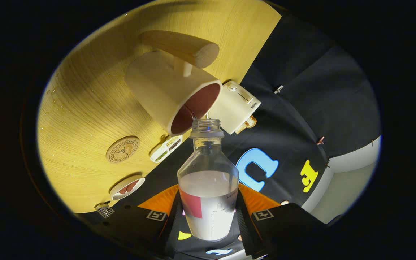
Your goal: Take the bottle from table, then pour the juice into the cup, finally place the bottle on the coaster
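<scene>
The table [85, 97] is a pale wood-grain top, lit warm yellow, and it lies beyond the fingers, tipped steeply across the gripper view. Standing on it, straight ahead of the fingers, is a cream cup [164, 90] with a thick wooden handle and a dark reddish inside. Just beside the cup sits a cream toaster [235, 106] at the table's edge. Nearer the fingers and off to their left lies a round cork coaster [122, 149], flat on the wood. Between coaster and cup rests a small white tray [166, 148]. Closest to the fingers, near the table's rim, sits a small round dish [127, 187].
</scene>
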The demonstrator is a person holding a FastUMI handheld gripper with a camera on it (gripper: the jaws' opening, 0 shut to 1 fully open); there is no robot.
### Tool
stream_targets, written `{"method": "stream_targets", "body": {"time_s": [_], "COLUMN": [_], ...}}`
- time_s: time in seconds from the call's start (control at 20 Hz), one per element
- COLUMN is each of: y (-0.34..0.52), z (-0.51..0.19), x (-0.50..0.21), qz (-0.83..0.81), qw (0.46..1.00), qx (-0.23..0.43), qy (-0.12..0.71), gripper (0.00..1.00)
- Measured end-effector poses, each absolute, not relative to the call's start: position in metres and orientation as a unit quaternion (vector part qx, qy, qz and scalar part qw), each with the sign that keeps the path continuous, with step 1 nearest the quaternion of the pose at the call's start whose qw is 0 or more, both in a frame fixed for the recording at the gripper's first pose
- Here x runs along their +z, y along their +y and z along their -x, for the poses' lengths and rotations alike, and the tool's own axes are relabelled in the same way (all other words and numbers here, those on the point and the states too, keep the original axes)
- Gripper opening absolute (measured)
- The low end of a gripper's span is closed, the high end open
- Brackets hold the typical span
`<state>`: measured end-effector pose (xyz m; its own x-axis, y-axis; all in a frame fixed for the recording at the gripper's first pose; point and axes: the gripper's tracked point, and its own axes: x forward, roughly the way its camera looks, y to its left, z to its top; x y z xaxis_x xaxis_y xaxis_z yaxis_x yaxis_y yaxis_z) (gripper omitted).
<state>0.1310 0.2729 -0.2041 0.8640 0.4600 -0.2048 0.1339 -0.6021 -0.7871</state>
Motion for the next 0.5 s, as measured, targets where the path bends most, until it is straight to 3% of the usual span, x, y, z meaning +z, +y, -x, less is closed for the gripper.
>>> {"method": "stream_targets", "body": {"time_s": [0.5], "y": [0.271], "z": [-0.1352], "x": [-0.2021], "qz": [0.87], "qw": [0.421], "qx": [0.198], "qy": [-0.165], "gripper": [0.71]}}
